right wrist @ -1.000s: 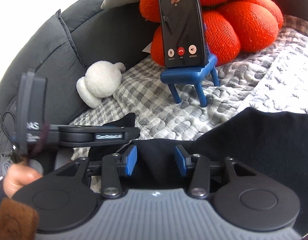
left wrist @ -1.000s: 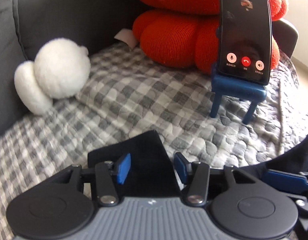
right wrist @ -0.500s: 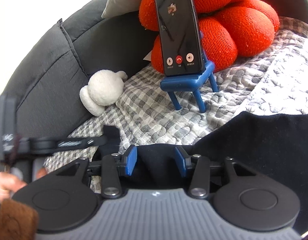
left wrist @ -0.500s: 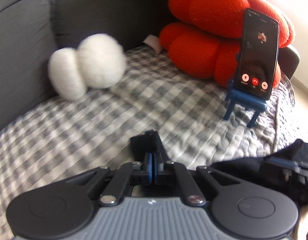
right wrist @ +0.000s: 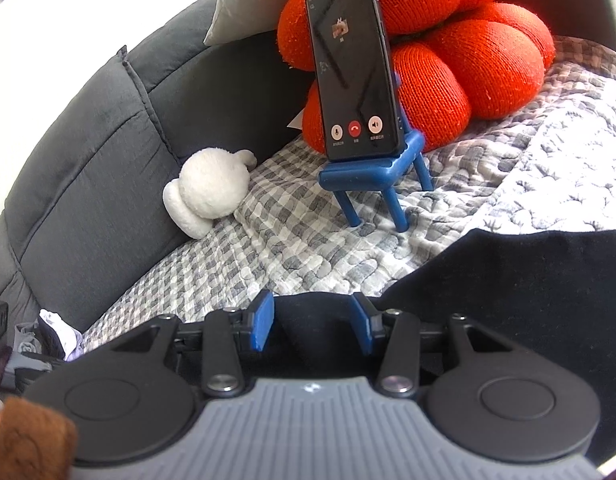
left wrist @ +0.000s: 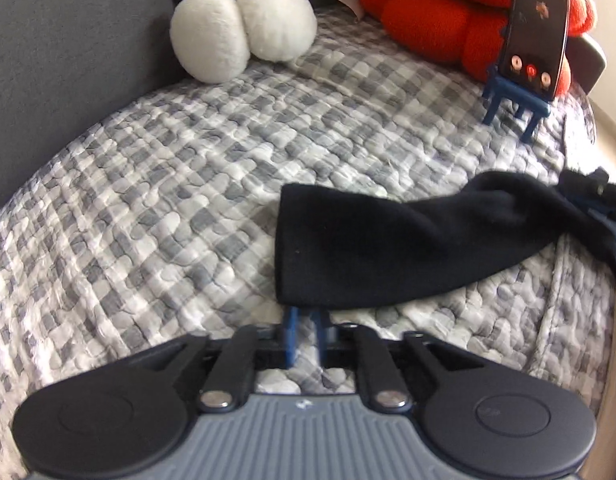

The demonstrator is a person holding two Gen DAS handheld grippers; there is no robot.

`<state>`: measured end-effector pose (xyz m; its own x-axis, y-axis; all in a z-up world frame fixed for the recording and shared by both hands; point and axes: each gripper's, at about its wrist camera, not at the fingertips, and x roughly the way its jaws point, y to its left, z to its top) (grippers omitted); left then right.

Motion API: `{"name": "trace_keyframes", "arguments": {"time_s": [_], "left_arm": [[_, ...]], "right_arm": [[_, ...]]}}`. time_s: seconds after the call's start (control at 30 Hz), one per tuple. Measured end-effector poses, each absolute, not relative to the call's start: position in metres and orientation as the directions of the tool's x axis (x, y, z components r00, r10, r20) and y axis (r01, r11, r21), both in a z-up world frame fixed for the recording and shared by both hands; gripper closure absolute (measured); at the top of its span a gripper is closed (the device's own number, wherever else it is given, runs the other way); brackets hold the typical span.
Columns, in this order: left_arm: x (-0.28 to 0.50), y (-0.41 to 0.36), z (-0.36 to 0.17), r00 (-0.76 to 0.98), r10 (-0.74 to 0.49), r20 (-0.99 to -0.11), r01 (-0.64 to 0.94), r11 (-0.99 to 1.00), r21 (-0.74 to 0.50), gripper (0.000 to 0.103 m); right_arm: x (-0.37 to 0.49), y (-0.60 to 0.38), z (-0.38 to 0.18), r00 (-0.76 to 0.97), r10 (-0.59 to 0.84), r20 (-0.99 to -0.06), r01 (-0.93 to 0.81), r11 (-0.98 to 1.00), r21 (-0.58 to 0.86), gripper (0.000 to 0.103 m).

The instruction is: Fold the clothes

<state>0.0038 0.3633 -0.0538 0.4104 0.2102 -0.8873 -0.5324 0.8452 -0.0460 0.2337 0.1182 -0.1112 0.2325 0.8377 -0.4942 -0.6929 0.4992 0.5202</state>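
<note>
Left wrist view: black garment (left wrist: 387, 244) lies stretched across centre-right of the checked quilt (left wrist: 168, 184), not compactly folded; left gripper (left wrist: 306, 336) narrowly parted, empty; right gripper (right wrist: 312, 322) wide over its edge.

One black knit garment (left wrist: 387, 248), one white plush toy (left wrist: 244, 36), one red-orange knitted knot cushion (right wrist: 467, 60), one black smartphone (right wrist: 351, 68), one small blue chair-shaped stand (right wrist: 371, 176), one grey checked quilt (left wrist: 168, 200).

Black garment (left wrist: 387, 248) — limp sleeve stretched flat across checked quilt (left wrist: 168, 208).
</note>
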Motion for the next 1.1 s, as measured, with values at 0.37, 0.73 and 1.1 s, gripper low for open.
{"name": "trace_keyframes", "arguments": {"time_s": [0.37, 0.73, 1.1], "left_arm": [[0.036, 0.428, -0.075, 0.476, 0.146, -0.867, -0.644, 0.73, -0.231, 0.053], [0.072, 0.415, -0.063, 0.53, 0.196, -0.825, -0.607, 0.768, -0.207, 0.102], [0.064, 0.424, -0.016, 0.799, 0.227, -0.557, -0.425, 0.868, -0.256, 0.102]], "right_arm": [[0.223, 0.127, -0.109, 0.279, 0.801, -0.53, -0.756, 0.523, 0.392, 0.054], [0.221, 0.136, -0.118, 0.312, 0.775, -0.55, -0.761, 0.55, 0.343, 0.094], [0.236, 0.096, -0.103, 0.276, 0.885, -0.374, -0.721, 0.448, 0.528, 0.096]]}}
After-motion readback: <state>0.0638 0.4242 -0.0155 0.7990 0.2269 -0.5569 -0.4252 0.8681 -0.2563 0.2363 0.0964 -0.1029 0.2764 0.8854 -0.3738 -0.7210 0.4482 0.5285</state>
